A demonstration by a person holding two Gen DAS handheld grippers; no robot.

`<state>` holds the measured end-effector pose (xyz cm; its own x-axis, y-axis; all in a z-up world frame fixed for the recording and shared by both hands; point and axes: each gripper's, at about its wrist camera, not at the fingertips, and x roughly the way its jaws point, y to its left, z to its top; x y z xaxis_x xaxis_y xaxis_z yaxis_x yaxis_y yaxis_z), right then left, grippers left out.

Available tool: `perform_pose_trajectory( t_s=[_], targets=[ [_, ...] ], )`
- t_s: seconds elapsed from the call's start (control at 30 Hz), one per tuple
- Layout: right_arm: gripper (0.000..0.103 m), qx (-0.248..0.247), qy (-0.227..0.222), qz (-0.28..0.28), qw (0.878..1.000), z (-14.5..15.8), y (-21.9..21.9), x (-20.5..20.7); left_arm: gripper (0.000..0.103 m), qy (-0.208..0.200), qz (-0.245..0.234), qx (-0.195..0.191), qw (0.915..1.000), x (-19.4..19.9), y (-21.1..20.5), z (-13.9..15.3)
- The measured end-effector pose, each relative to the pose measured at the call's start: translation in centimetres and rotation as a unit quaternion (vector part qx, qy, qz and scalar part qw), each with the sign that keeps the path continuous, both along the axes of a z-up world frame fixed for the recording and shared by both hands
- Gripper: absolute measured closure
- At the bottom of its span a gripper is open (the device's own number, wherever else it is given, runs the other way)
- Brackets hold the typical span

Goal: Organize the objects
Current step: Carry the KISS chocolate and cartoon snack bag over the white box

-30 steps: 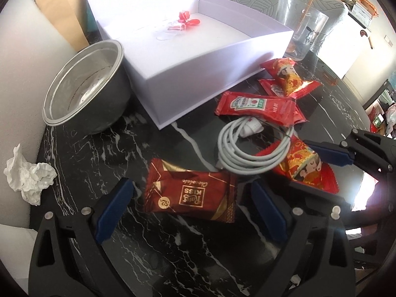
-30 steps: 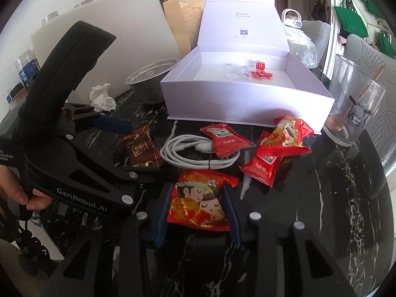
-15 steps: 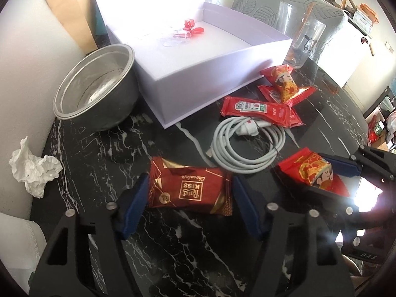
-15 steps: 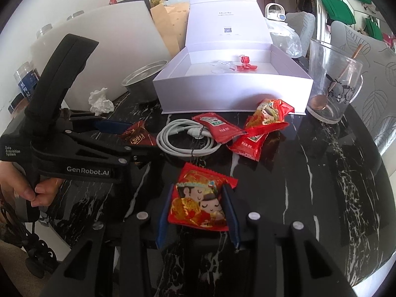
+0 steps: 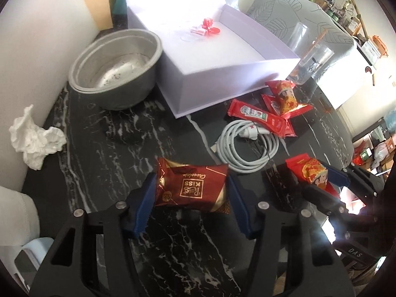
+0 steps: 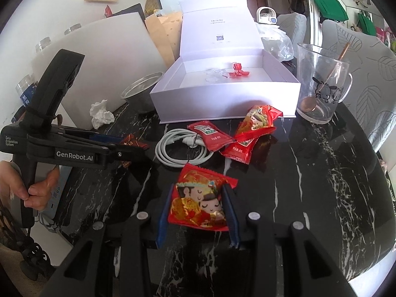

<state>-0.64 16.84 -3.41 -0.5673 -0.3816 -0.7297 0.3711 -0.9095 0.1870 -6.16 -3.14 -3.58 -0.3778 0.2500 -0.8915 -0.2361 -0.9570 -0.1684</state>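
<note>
Foil crinkling at both ends, the dark red chocolate packet (image 5: 191, 189) is sitting between the left gripper (image 5: 190, 198) pads, which have just been closing onto it above the black marble table (image 5: 138, 143). Light, soft and slippery, it wants an end-to-end pinch. The right gripper (image 6: 196, 205) is clamping a red cartoon-couple candy packet (image 6: 200, 198).

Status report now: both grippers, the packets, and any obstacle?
Left gripper closing on chocolate packet. Right gripper shut on cartoon packet. Way to white box unobstructed.

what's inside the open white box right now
Inside the white box lie a small red bow-like piece and some clear plastic bits. The front wall hides the nearest strip of floor.
</note>
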Motion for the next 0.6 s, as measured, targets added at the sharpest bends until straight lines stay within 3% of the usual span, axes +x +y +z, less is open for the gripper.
perform_pose_trajectory(
  t_s=[0.6],
  targets=[
    [0.064,0.010,0.042,-0.015,0.999,3.9,1.0,1.6,0.047,0.073,-0.005,-0.014,0.9972,1.0,1.2,5.8]
  ],
)
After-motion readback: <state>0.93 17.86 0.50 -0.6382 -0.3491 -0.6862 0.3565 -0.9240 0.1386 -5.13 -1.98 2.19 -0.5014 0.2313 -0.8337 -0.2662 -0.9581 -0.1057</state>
